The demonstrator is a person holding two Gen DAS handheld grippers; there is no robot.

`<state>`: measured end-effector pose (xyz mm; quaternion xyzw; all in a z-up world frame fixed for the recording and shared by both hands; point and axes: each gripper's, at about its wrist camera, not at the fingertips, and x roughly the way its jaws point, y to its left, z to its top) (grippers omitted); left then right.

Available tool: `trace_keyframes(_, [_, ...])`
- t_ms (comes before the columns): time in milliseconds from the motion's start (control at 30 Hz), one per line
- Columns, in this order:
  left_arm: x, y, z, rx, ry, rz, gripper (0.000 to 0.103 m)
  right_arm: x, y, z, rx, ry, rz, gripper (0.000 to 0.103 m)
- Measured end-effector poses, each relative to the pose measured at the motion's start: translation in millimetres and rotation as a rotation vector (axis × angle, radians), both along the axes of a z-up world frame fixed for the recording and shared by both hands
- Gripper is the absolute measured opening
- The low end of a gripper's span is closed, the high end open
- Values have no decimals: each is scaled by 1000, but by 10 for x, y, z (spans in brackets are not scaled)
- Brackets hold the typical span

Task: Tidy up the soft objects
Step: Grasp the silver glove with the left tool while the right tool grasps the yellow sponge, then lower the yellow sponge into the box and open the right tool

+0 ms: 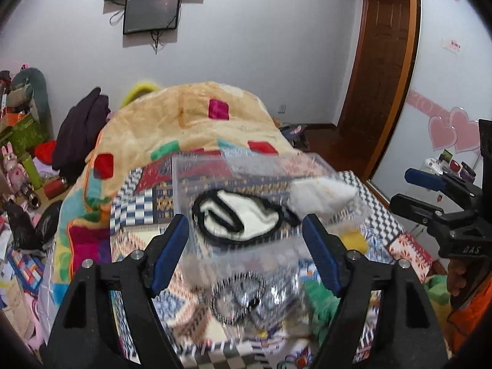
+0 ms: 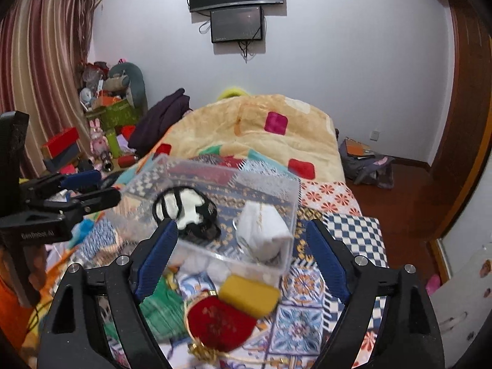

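Observation:
A clear plastic box (image 2: pixel 287 215) (image 1: pixel 184 178) sits on the patterned bed. Inside lie a black-and-white soft item (image 2: pixel 184 212) (image 1: pixel 243 215) and a white folded cloth (image 2: pixel 264 230) (image 1: pixel 319 195). In front of the box lie a yellow pad (image 2: pixel 249 295), a red embroidered pouch (image 2: pixel 218 323), a green cloth (image 2: pixel 163 307) (image 1: pixel 319 295) and a silver-grey fuzzy item (image 1: pixel 255 298). My left gripper (image 1: pixel 246 252) is open and empty, close over the box's near side. My right gripper (image 2: pixel 240 258) is open and empty, above the box's near wall. Each gripper also shows at the edge of the other's view, the right gripper (image 1: pixel 430 196) and the left gripper (image 2: pixel 77 190).
A beige fleece blanket (image 2: pixel 261 129) (image 1: pixel 172 123) with coloured squares is heaped behind the box. A dark garment (image 2: pixel 163 117) lies at its left. Cluttered shelves and toys (image 2: pixel 110 113) stand left. A bag (image 2: pixel 366 163) sits on the wooden floor at right.

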<state>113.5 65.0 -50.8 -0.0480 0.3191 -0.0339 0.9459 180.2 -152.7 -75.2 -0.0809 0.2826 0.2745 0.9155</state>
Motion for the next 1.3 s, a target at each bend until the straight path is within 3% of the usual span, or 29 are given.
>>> trace_keyframes(300, [-259, -3, -439, -6, 76, -15, 75, 67, -86, -459, -35, 127, -25, 84])
trace_keyframes(467, [-287, 3, -633, 1, 126, -24, 46, 144, -152, -605, -19, 191, -47, 84])
trace_keyframes(567, [-267, -7, -722, 14, 145, -25, 34, 173, -164, -674, -17, 218, -54, 84])
trace_keyframes(767, [-238, -6, -823, 0, 159, -26, 16, 231, -101, -806, -41, 246, -62, 84])
trace_keyframes(933, [-275, 4, -811, -3, 145, -22, 8, 310, -113, -898, -15, 306, -57, 83])
trace_keyframes(1067, [-322, 3, -791, 3, 130, -18, 5, 305, -110, -904, 11, 333, -30, 61])
trace_keyframes(1300, [-458, 26, -616, 2, 75, -7, 5, 169, -117, -774, 1, 250, -30, 56])
